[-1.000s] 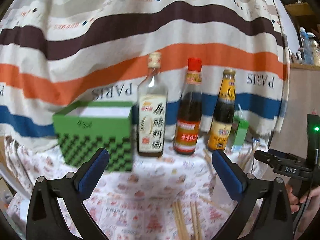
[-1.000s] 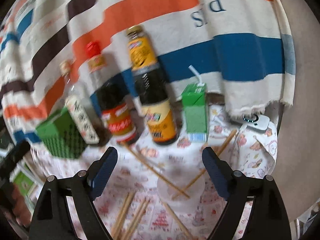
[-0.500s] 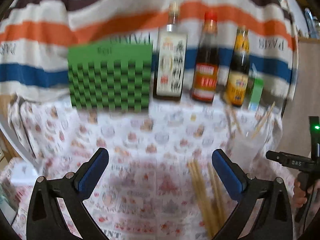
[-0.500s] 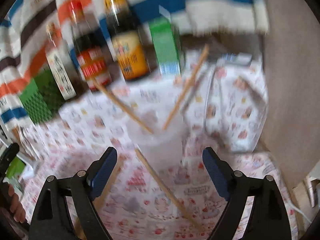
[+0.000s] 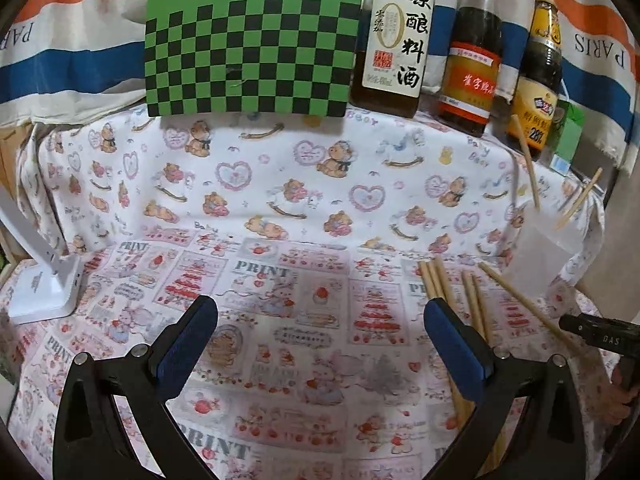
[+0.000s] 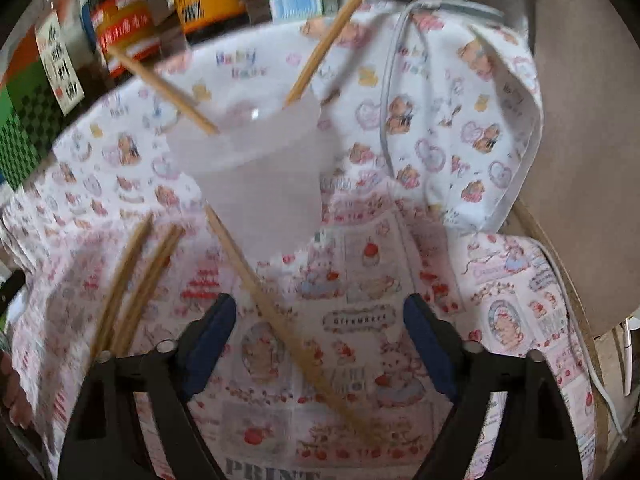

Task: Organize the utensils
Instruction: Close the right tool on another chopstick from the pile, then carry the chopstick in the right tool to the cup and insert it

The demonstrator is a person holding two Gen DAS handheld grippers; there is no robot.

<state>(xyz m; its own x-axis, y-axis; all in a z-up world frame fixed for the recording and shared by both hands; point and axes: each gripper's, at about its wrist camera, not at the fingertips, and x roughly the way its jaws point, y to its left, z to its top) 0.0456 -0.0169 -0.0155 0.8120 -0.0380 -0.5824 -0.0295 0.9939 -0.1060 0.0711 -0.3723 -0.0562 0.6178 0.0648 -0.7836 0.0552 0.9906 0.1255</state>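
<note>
**Two chopsticks in the cup, the rest still loose on the bench**

The translucent plastic cup (image 6: 260, 168) stands upright at the right end of the bench (image 5: 280, 208), at about 2 o'clock in the left wrist view. Two wooden chopsticks lean in it: one (image 6: 168, 92) tilts out toward 10 o'clock, the other (image 6: 332, 28) toward 1 o'clock, as the right wrist view shows them. That much of the sorting looks done.

What is left lies flat on the printed cloth. A single chopstick (image 6: 288, 324) runs from the foot of the cup toward 5 o'clock, passing between the jaws of the right gripper (image 6: 320, 344). Those jaws are closing, but the pads stand clear on either side of the stick, so nothing is gripped yet. At 9 o'clock of that stick lies a loose bundle of chopsticks (image 6: 132, 288); the left wrist view shows about five there (image 5: 452, 292), just beside the cup and partly under the right-hand finger of the left gripper (image 5: 320, 340).

The left gripper has its jaws wide apart over bare cloth and holds nothing.

By my reading the task is early to midway: two in, roughly six to go, with the lone stick likely next.

Farther out, along the back at 12 o'clock, stand a green checkered box (image 5: 252, 40), three sauce bottles (image 5: 472, 44) and a small green carton (image 5: 568, 136), with a striped cloth (image 5: 60, 52) behind.
</note>
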